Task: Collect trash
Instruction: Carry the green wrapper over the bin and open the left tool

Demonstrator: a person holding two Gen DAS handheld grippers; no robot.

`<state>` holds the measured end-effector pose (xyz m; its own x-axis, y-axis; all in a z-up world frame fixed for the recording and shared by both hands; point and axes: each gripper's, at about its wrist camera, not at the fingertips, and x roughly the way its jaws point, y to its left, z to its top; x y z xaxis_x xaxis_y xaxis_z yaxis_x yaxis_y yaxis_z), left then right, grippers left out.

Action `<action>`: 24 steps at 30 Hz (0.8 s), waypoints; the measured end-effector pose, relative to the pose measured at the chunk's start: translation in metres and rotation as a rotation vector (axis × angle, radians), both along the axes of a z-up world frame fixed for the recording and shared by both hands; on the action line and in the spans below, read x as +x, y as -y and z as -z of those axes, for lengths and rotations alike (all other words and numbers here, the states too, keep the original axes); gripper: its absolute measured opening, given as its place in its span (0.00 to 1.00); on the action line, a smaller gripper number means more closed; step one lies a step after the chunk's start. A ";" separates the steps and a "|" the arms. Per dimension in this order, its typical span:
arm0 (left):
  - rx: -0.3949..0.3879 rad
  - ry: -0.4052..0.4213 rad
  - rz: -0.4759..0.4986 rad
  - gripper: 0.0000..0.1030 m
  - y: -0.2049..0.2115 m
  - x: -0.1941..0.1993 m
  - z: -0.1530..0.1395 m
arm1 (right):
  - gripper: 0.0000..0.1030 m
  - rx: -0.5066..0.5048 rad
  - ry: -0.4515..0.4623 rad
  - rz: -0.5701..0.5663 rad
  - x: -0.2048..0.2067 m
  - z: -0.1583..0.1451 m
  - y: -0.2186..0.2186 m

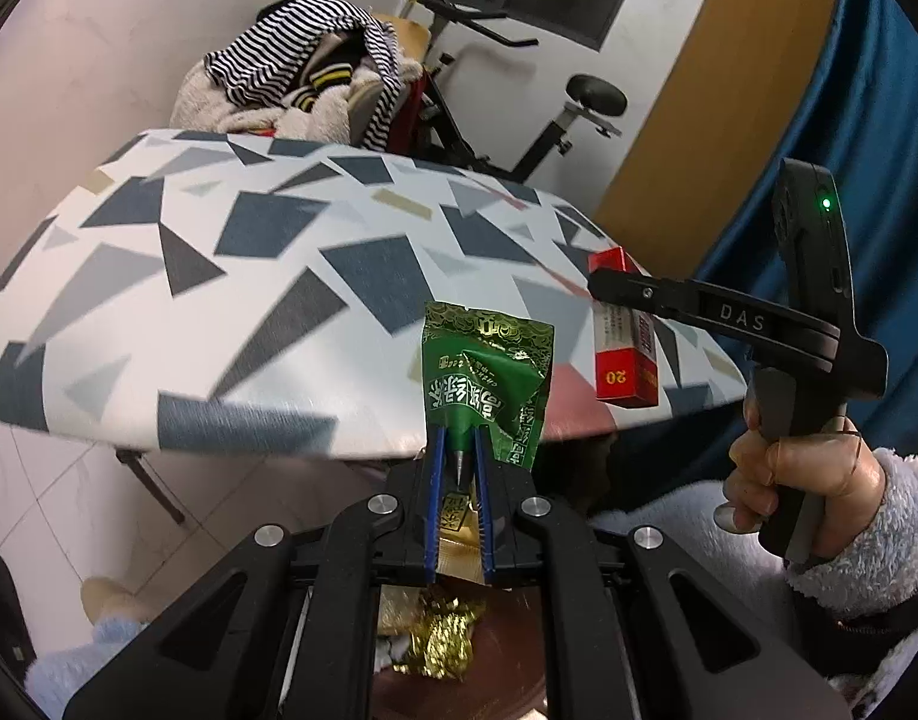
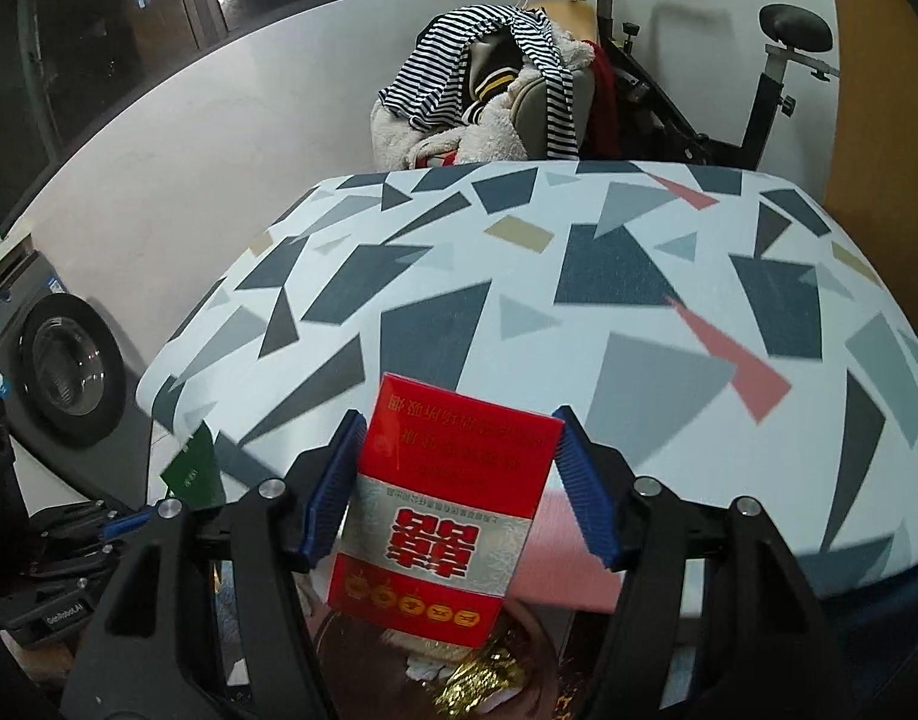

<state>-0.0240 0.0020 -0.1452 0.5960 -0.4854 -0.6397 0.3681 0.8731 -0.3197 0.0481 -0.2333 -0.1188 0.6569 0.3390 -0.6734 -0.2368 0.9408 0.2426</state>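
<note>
I see a crumpled green wrapper [image 1: 486, 387], glossy, with gold print and pale characters across it, standing up from between the blue pads [image 1: 437, 504] of my left hand-held gripper [image 1: 459, 450]. Those jaws are nearly together and pinch its lower end, so it hangs in the air in front of the near edge of the bench [image 1: 219, 276].

My right hand-held gripper [image 2: 459, 450] has a red pack [image 2: 444, 510] between its blue pads [image 2: 333, 489]: red top and bottom bands, a silver-grey middle with large red characters, a row of gold emblems along the lower band (all read upside down from here). The jaws stand fairly wide; the pads lie against the pack's two sides, and it is off the bench top over the near edge.

Below both, a dark round bin [image 2: 537, 666] holds crumpled gold foil [image 2: 489, 684].

The bench wears a white cloth with grey, blue and pink shards. Behind it a chair is heaped with striped clothes [image 2: 495, 66].
</note>
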 end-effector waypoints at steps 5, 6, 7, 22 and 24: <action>0.010 -0.016 0.034 0.10 0.010 -0.017 0.008 | 0.62 0.009 0.003 0.009 -0.020 0.005 0.004; 0.006 -0.023 0.036 0.10 0.011 -0.019 0.010 | 0.62 0.016 0.003 0.013 -0.024 0.006 0.006; 0.004 -0.026 0.038 0.10 0.011 -0.021 0.011 | 0.62 0.018 0.003 0.015 -0.025 0.006 0.007; 0.020 -0.028 0.074 0.58 0.024 -0.031 0.013 | 0.62 0.020 -0.005 0.020 -0.051 0.019 0.019; 0.033 -0.006 0.052 0.71 0.023 -0.032 0.010 | 0.62 0.018 -0.006 0.016 -0.054 0.023 0.018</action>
